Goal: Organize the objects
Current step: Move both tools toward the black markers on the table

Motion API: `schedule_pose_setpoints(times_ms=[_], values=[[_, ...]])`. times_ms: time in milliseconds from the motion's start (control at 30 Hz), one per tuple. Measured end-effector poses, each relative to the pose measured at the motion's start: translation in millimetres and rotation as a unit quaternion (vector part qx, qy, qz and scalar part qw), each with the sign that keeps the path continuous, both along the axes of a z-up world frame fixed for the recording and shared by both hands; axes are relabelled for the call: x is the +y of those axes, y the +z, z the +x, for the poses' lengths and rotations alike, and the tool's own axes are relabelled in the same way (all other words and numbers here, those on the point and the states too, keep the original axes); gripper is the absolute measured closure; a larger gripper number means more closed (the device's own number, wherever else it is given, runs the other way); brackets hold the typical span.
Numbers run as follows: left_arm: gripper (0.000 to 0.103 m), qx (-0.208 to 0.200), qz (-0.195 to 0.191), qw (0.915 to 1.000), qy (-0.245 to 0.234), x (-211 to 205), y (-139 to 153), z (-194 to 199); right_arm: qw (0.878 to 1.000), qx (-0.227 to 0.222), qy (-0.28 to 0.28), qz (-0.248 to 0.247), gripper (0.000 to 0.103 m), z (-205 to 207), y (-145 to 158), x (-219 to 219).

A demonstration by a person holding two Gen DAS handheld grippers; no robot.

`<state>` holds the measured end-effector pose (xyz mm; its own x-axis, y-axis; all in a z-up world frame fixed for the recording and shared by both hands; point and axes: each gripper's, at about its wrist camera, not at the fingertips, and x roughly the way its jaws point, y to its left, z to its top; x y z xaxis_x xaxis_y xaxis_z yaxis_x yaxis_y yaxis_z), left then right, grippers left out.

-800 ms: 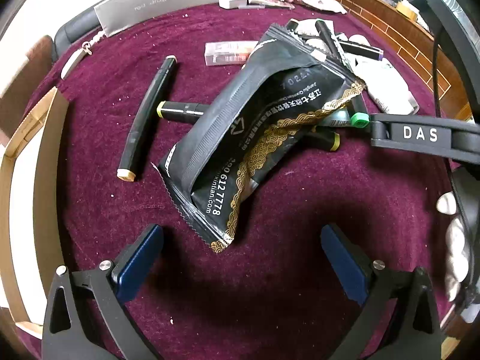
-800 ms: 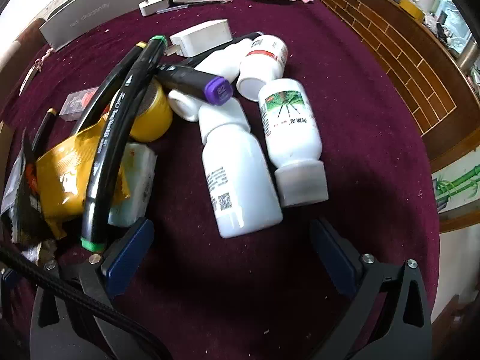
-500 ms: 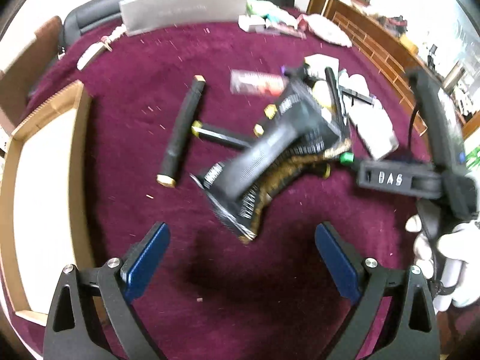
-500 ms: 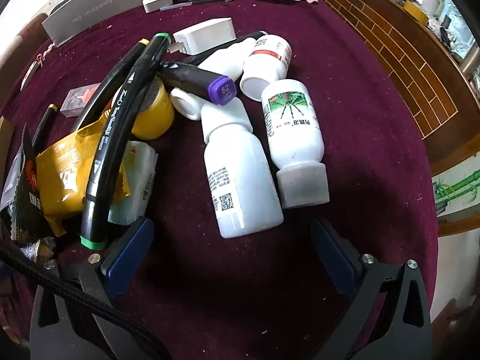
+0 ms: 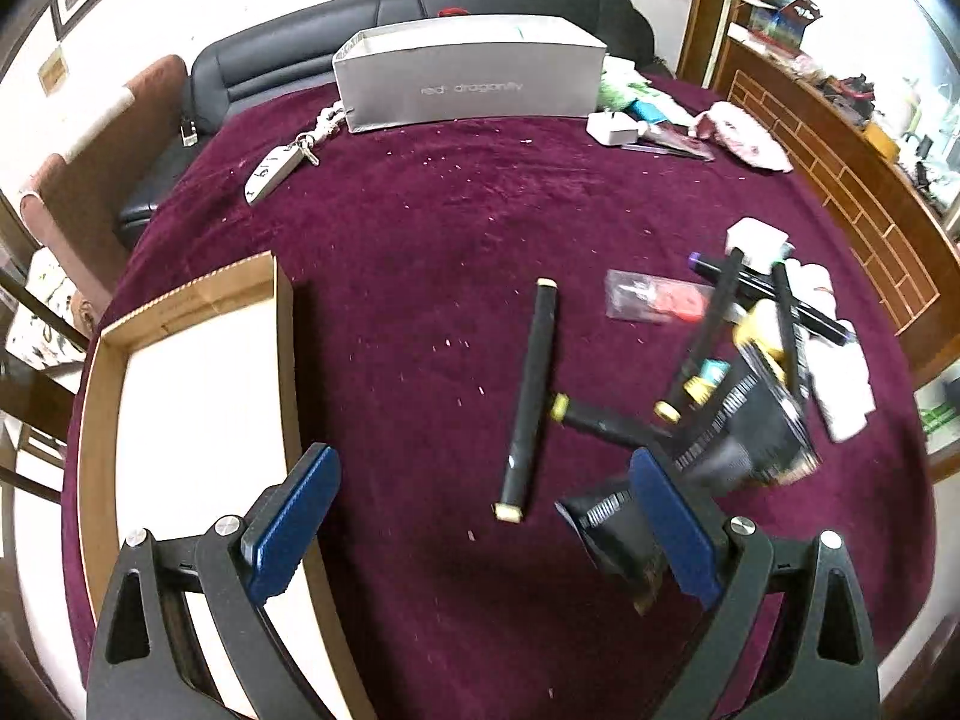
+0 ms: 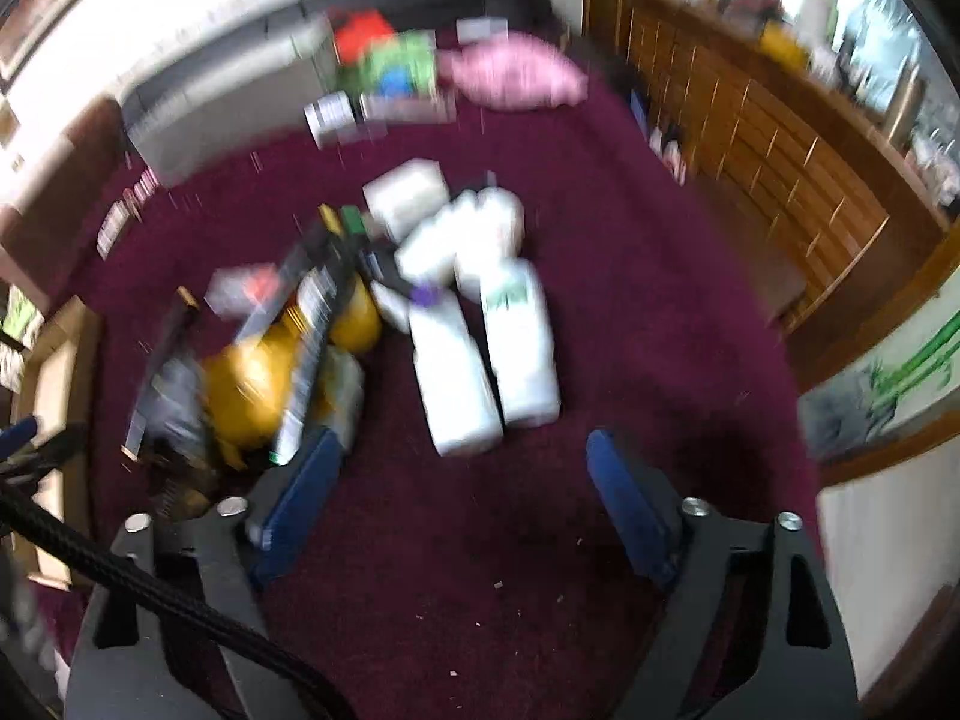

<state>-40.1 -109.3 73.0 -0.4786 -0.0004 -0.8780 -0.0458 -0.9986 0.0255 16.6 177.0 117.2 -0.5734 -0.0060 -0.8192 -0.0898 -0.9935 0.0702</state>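
left wrist view: black marker (image 5: pixel 530 397) lies lengthwise away from the left claw (image 5: pixel 480 531) (jaws apart, nothing between).

A dark maroon cloth (image 5: pixel 456 228) covers the table. Behind its far edge stands a black leather sofa (image 5: pixel 288 69), with a brown chair (image 5: pixel 90 180) at its left. Wooden cabinets (image 5: pixel 840 180) line the right wall.
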Motion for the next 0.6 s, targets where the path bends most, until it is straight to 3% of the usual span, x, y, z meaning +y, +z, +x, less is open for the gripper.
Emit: schedule_pose_setpoints(times_ms=[67,133,300,600], values=[[0.008,-0.004,0.003,1.0000,0.005,1.1,-4.1,-7.1,0.997,0.076,0.007,0.012,0.018,9.2,40.8,-14.2],[0.008,-0.005,0.002,1.0000,0.004,3.4,-8.7,-11.2,0.995,0.092,0.026,-0.002,0.011,0.1,55.8,-23.8],[0.008,-0.021,0.000,0.9998,0.001,11.9,-26.3,-17.0,0.998,0.039,0.027,-0.051,0.012,-30.3,55.7,-33.4],[0.008,-0.048,-0.007,0.9988,-0.002,15.6,-46.1,-25.1,0.997,-0.002,0.040,-0.066,0.012,-28.0,29.1,-54.5]])
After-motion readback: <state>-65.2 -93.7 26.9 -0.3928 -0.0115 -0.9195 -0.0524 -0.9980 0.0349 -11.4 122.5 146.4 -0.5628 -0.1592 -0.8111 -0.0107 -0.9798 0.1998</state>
